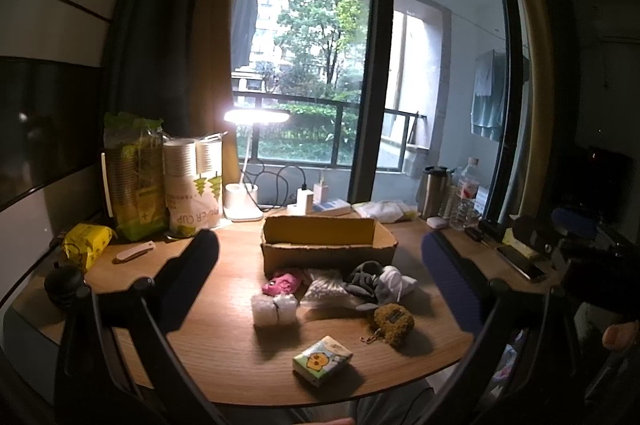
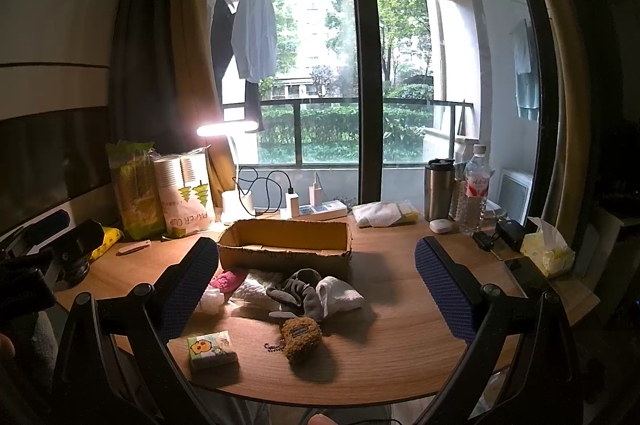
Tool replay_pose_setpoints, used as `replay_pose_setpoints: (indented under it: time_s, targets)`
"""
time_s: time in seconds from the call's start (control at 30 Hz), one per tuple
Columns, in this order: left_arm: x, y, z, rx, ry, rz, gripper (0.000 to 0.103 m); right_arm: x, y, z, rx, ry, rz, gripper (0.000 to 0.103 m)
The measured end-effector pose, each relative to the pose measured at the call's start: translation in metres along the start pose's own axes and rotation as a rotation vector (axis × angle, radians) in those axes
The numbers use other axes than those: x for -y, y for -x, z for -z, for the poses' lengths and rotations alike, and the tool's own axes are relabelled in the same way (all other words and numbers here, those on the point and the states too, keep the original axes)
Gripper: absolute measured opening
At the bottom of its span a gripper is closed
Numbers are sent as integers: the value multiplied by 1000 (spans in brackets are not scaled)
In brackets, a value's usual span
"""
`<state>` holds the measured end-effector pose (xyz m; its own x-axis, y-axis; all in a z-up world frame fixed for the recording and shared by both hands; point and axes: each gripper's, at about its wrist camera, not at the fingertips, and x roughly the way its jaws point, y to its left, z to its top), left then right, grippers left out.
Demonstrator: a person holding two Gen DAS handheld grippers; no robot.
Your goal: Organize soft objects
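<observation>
Here the cardboard box [image 1: 329, 245] lies long axis left-right, open upward; both jaws gape wide, empty.

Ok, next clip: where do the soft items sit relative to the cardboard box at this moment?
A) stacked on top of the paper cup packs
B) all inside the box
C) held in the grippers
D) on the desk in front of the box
D: the cardboard box looks empty, while the grey socks, pink toy, brown plush keychain and tissue pack lie on the desk in front of it.
</observation>
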<state>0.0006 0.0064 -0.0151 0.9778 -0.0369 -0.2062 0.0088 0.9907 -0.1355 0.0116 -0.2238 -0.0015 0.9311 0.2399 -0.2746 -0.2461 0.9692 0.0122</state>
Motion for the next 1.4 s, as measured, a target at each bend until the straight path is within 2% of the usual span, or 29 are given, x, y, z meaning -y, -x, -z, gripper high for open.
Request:
replay_pose_setpoints:
  time_s: [0.37,0.57,1.4]
  targets:
    - [3,-6,3,-16,-7,5,102,-1,-4,2,-14,-3,-4,100]
    - [4,-19,13,-58,-13,10,102,5,-11,6,-38,-16,-6,100]
    - [-6,-136,106,-458,-54,33,102,13,-122,75,-364,-59,-31,100]
